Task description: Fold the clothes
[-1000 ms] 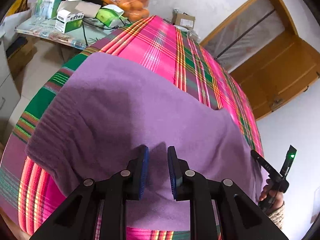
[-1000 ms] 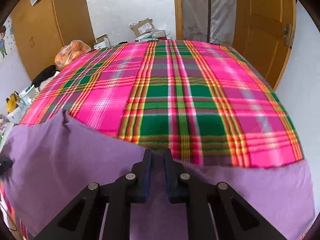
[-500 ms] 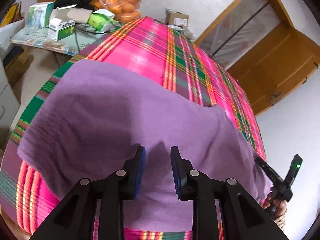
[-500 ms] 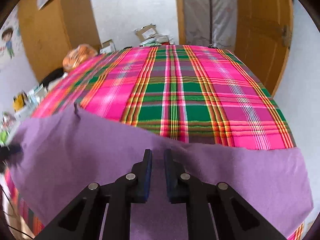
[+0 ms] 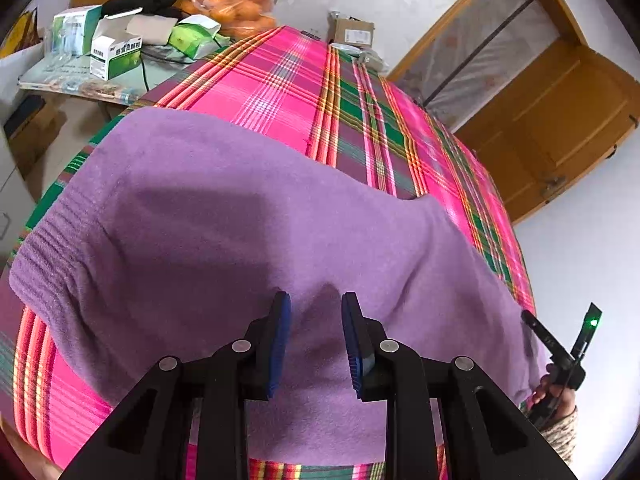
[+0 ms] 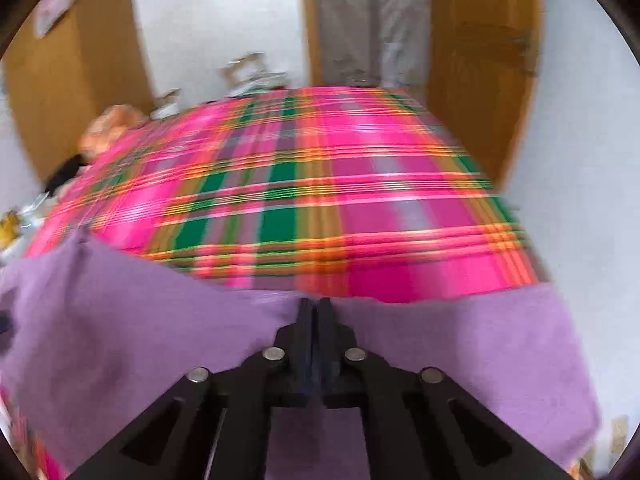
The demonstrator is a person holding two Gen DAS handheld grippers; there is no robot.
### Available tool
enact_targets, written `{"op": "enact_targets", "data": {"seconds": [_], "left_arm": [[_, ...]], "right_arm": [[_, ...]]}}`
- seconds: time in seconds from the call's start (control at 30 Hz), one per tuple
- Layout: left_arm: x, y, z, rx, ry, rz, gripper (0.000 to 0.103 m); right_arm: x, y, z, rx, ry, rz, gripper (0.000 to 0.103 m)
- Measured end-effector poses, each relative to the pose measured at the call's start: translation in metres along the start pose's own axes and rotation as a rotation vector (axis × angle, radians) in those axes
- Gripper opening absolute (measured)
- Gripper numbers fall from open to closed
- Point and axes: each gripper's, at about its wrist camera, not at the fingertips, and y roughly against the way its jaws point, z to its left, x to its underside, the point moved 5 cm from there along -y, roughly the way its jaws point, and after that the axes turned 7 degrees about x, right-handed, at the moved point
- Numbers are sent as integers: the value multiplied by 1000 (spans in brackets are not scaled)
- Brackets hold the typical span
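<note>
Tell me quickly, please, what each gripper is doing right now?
Left gripper: open, jaws apart over the purple sweater, gripping nothing.
Right gripper: jaws shut at the sweater's edge, apparently pinching it; the view is blurred.

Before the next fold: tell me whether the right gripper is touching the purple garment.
Touching. The right wrist view, though blurred, shows the right gripper closed on the far edge of the purple garment, cloth pinched between its jaws.
</note>
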Motion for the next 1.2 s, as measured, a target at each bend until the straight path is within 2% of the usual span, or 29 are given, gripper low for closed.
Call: {"op": "enact_targets", "data": {"seconds": [0.2,0.23,0.27,0.33,0.37,0.53,0.73,0.8,0.83,0.87,0.9,1.2], "left_arm": [[-1,-3,-4,-4,13,-10,27],[-1,-3,-4,-5,16,-12,27],[-1,-4,-6,-3,14,-13,27],[-2,-6,-9,3,10,-15,27],[-2,-7,-11,5,8,-14,27],[-5,-15,-17,1,-2,-2,27],[-5,-21,-18,-2,9,-8,27],[-5,-21,-17,2,17,-8,27],[-5,-21,-16,4,21,-8,27],[-6,-21,-15,8,29,-9,27],[-6,-21,-15,10,33,-10,27],[-4,-21,-14,20,36,-23,27]], "right_arm": [[-5,-1,-50,45,-113,5,3],[-5,1,-58,55,-131,5,7],[-5,3,-65,62,-151,4,16],[-3,4,-84,140,-177,0,31],[-2,3,-93,157,-193,0,35],[2,-8,-131,216,-253,17,41],[1,-18,-141,197,-257,43,45],[4,-16,-143,199,-259,40,39],[4,-14,-143,205,-258,36,28],[5,-13,-143,217,-256,31,10],[5,-11,-143,219,-250,22,4],[3,-2,-153,274,-249,-6,3]]}}
